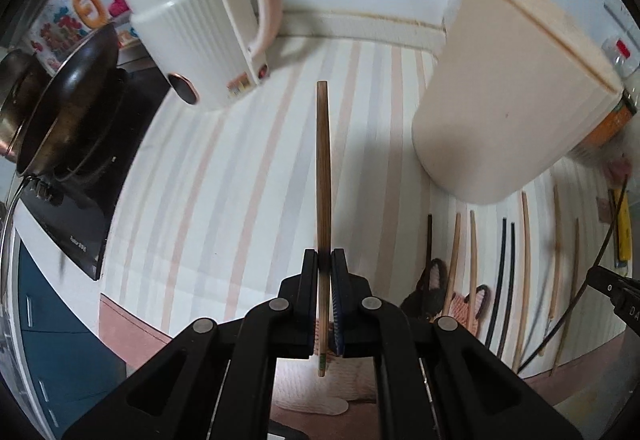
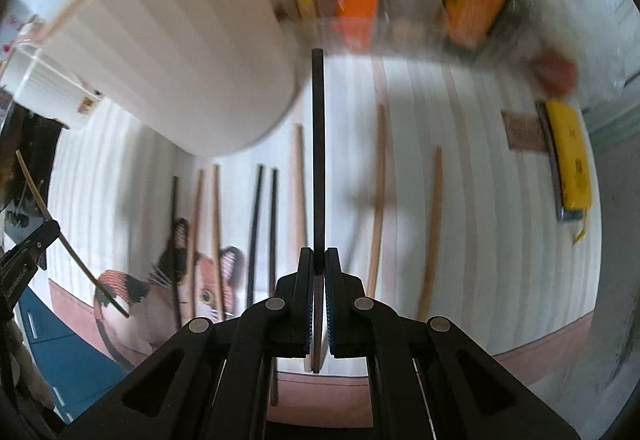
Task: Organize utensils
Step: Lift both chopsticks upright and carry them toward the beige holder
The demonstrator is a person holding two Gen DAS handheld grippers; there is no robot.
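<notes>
Clamped in my left fingers (image 1: 325, 260): one brown wooden chopstick (image 1: 322, 168); right fingers (image 2: 319, 256) pinch a slim black chopstick (image 2: 318, 160). Only the left view shows the white-and-pink kettle (image 1: 200, 36); its lettering blurs.

Your two fisheye views are evenly, softly lit, bowed and black-vignetted at the edges, with motion blur heaviest across the right view's top.

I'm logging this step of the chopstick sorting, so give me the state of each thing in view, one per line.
left gripper: shut on a wooden chopstick, lifted clear of the mat
right gripper: shut on a black chopstick, lifted
beige holder: upright on the mat
chopsticks on the mat: lying flat, loose, side by side
kettle: upright, lid closed
</notes>
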